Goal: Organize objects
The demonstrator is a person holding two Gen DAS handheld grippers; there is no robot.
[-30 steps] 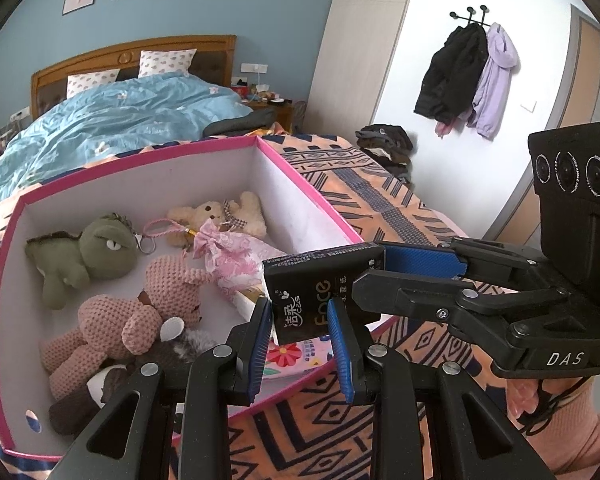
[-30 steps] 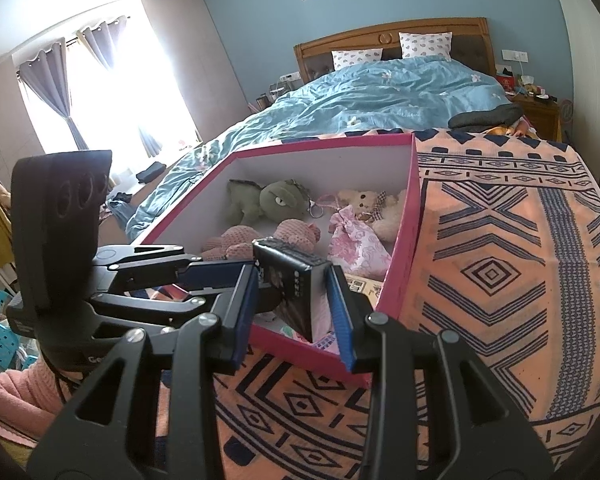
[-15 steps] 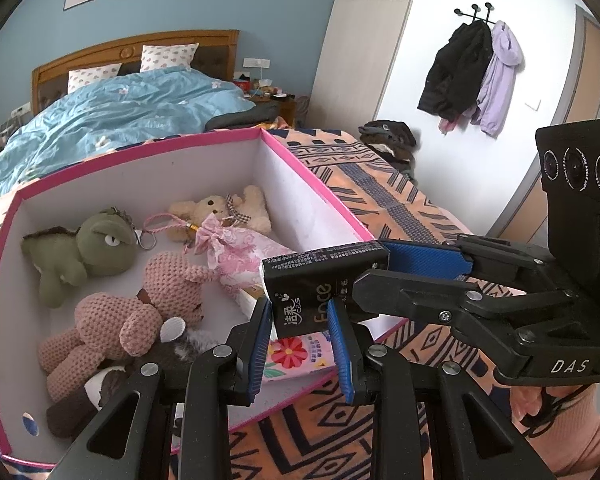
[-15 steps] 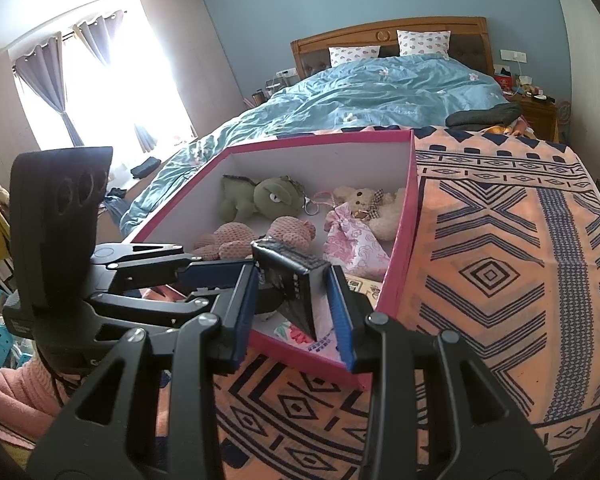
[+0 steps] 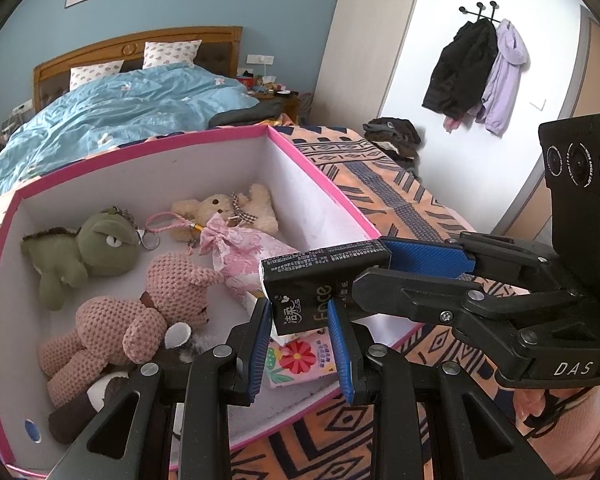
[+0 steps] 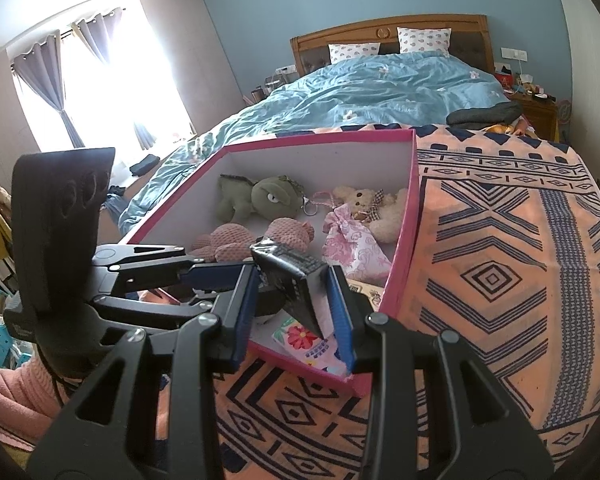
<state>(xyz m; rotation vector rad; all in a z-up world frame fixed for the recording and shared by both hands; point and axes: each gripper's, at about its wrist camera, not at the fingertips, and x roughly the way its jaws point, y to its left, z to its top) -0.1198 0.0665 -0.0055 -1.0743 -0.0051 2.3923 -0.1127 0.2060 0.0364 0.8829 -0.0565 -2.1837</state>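
Note:
A black tissue pack (image 5: 320, 280) printed "face" hangs over the near right corner of a pink-rimmed white box (image 5: 324, 196). Both grippers grip it: my left gripper (image 5: 300, 344) is shut on its lower edge, and my right gripper (image 6: 294, 312) is shut on its other end, where the pack (image 6: 290, 276) shows edge-on. Inside the box lie a green dinosaur plush (image 5: 84, 248), a pink knitted plush (image 5: 140, 312), a beige teddy (image 5: 228, 212), a pink floral pouch (image 5: 244, 248) and a flowered tissue pack (image 5: 300, 360).
The box sits on an orange patterned blanket (image 6: 500, 280) at the foot of a bed with a blue duvet (image 6: 380, 88). Jackets (image 5: 476, 68) hang on a wall hook. A bedside table (image 6: 536, 104) stands far right. A window with curtains (image 6: 60, 92) is at left.
The black pack and both grippers have edged slightly further over the box's near corner; the grip on it is unchanged.

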